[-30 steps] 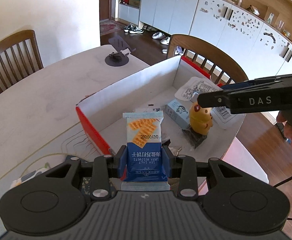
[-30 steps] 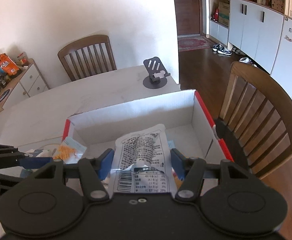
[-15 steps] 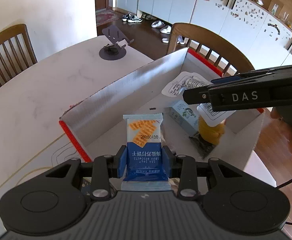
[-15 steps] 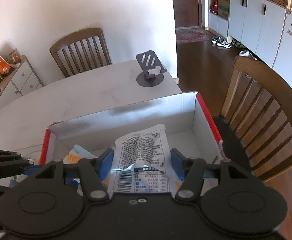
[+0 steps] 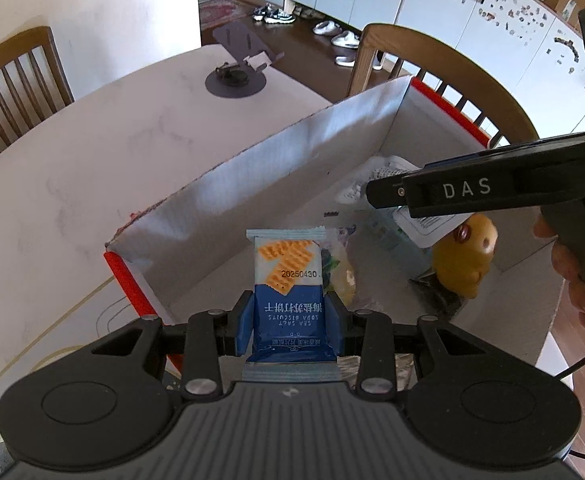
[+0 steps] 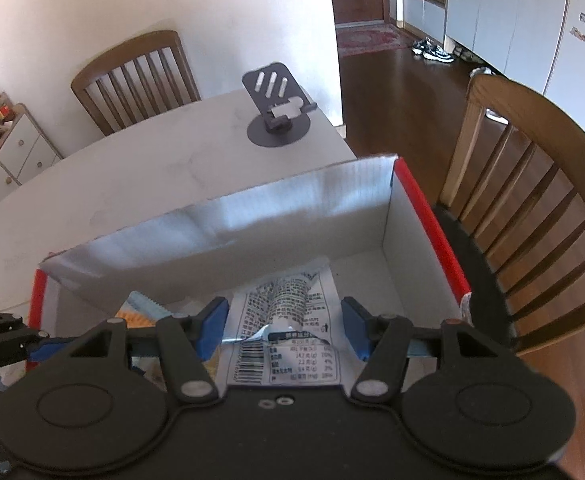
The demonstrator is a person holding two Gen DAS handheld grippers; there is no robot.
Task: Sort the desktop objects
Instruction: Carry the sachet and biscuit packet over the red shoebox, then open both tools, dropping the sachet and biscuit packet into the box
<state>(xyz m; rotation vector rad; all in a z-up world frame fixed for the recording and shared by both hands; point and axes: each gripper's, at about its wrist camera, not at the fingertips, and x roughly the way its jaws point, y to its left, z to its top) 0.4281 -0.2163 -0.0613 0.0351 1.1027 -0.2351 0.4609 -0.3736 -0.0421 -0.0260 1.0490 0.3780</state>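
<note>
Box (image 6: pixel 304 216) rim beside table (image 6: pixel 152 176) edge

blue-and-white soda biscuit packet (image 5: pixel 289 288) upright over the red-edged cardboard box (image 5: pixel 276 184), white printed pouch (image 6: pixel 288 320) over the same box, yellow toy (image 5: pixel 462 258) inside

Open-topped box (image 6: pixel 300 216): far right corner of its floor bare; near and left floor taken by a yellow toy (image 5: pixel 462 256) and loose packets. Table (image 5: pixel 92 160) beyond the box bare except a phone stand (image 6: pixel 278 112). Wooden chair (image 6: pixel 540 184) close against the box's right wall.
</note>
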